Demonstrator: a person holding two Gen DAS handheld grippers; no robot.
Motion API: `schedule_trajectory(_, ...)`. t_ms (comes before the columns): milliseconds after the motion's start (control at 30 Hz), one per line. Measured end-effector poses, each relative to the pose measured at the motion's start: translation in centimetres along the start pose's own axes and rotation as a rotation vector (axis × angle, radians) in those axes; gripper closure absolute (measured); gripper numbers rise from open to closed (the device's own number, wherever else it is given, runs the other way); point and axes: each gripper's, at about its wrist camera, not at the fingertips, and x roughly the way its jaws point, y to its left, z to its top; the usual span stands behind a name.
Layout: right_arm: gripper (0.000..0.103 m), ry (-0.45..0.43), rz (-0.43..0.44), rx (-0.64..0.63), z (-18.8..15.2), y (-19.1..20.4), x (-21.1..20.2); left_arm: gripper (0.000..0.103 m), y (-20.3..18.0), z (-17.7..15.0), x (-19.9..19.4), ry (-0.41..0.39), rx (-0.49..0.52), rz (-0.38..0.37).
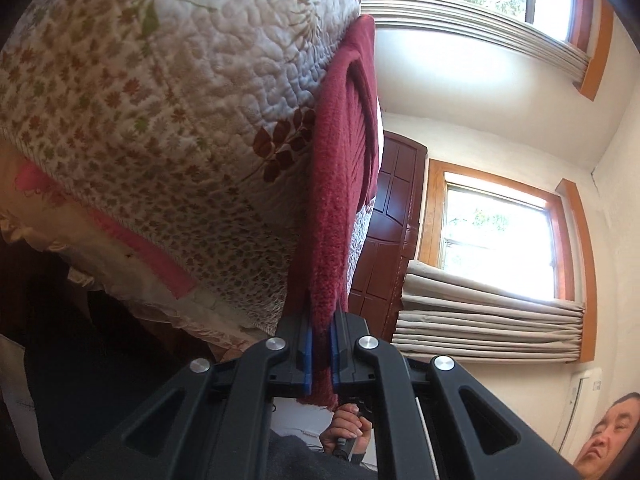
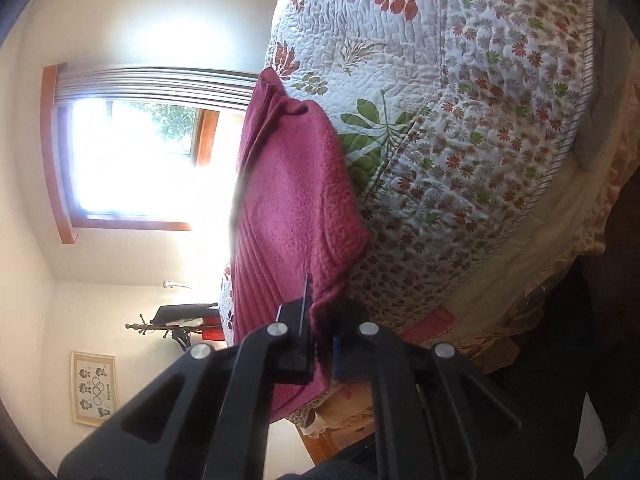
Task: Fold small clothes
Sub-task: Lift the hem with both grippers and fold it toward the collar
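Observation:
A dark red fleece garment (image 1: 336,184) lies on the floral quilted bedspread (image 1: 168,112), and both views are rolled sideways. My left gripper (image 1: 321,350) is shut on the near edge of the garment, the cloth pinched between its blue pads (image 1: 307,356). In the right wrist view the same red garment (image 2: 292,200) rests on the quilt (image 2: 460,128), a folded flap showing on top. My right gripper (image 2: 322,344) is shut on another near corner of it, with cloth bunched between the fingers.
The quilt's edge and a frilled bed skirt (image 1: 132,292) drop away beside the garment. Windows with curtains (image 1: 492,320) and a dark wooden door (image 1: 388,240) stand beyond the bed. A person's hand (image 1: 348,432) holds a gripper handle. A coat rack (image 2: 176,324) stands by the wall.

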Motion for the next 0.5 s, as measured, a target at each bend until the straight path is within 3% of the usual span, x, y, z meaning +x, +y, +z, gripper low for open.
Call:
schedule_trajectory(167, 0.098, 0.0, 0.008, -0.023, -0.3, 1.3, -0.3, 0.097, 0.3, 0.4, 0.0, 0.007, -0.002, -0.041)
schedule_trajectory(500, 0.098, -0.039, 0.084, -0.134, 3.4, 8.8, -1.5, 0.097, -6.1, 2.1, -0.3, -0.038, 0.002, -0.267)
